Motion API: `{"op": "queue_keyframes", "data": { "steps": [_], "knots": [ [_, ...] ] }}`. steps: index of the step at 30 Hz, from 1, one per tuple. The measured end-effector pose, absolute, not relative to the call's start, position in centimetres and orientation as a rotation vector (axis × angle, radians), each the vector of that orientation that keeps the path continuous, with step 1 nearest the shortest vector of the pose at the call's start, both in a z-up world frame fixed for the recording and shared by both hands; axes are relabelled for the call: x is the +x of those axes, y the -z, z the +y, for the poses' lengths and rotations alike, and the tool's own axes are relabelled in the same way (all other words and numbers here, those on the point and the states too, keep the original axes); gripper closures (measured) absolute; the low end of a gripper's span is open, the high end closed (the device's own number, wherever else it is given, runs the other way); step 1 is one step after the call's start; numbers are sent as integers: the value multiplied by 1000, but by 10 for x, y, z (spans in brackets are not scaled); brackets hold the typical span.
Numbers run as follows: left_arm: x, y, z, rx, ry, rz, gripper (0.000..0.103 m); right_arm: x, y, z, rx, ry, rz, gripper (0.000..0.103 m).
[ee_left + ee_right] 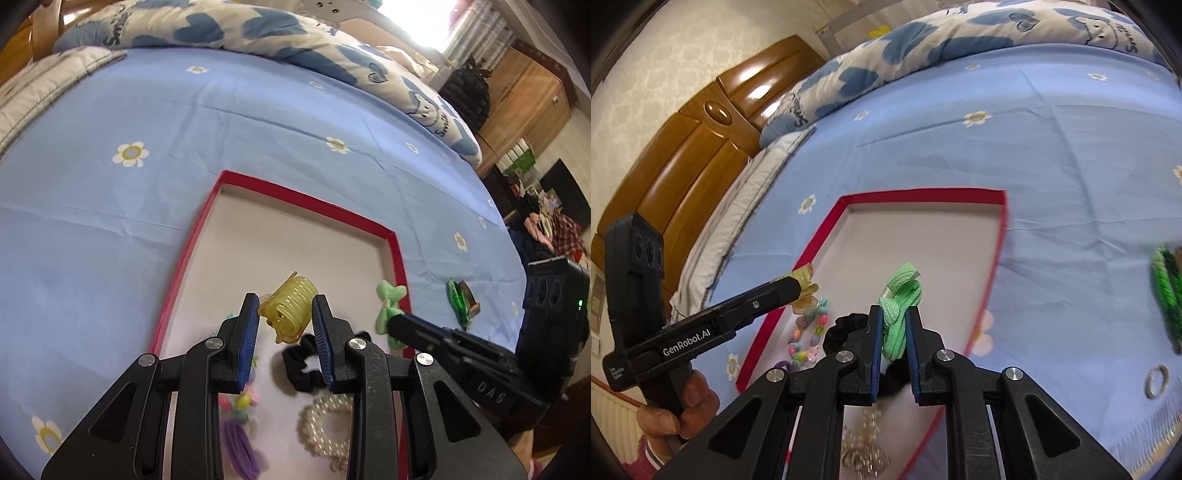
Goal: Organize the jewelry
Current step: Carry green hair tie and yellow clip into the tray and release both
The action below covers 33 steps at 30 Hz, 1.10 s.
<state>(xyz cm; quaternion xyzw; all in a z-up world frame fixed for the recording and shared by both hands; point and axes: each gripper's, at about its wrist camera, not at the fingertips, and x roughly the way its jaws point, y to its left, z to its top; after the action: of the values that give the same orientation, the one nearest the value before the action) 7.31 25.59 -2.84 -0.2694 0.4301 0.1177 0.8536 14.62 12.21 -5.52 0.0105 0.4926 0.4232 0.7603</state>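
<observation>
L gripper clamps yellow claw clip and R gripper clamps green tie, long axis along its fingers, both over red tray w/ bare floor straight ahead, so drop is short fwd/down.

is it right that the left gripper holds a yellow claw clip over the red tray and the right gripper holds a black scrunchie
Not quite. The right gripper holds a green hair tie, as the right wrist view shows; the black scrunchie lies in the red tray. The left gripper does hold the yellow claw clip.
</observation>
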Motion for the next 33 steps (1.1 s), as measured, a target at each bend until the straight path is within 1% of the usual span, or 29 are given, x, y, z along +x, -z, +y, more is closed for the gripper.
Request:
{"op": "queue_keyframes", "data": {
  "steps": [8,12,17,18,20,21,22,27,31,33],
  "knots": [
    [88,50,269,-546,-290,949,76,154,74,152,-45,-911,1111,90],
    [89,58,271,-553,-299,968,76,156,82,156,-72,-901,1128,86],
    [88,58,272,-569,-301,969,75,158,84,156,-84,-895,1128,85],
    [88,58,271,-569,-301,970,75,158,83,155,-83,-898,1130,84],
    [88,58,271,-565,-300,974,75,158,82,156,-80,-903,1132,78],
    [87,58,271,-563,-300,976,75,158,81,156,-80,-904,1130,69],
    [86,58,271,-562,-301,976,75,157,80,156,-77,-909,1126,63],
    [85,57,269,-548,-303,981,75,156,79,155,-70,-910,1124,63],
    [84,57,268,-546,-306,989,70,156,77,152,-65,-907,1122,63],
    [82,57,267,-543,-307,989,69,155,74,150,-61,-907,1117,63]
  ]
}}
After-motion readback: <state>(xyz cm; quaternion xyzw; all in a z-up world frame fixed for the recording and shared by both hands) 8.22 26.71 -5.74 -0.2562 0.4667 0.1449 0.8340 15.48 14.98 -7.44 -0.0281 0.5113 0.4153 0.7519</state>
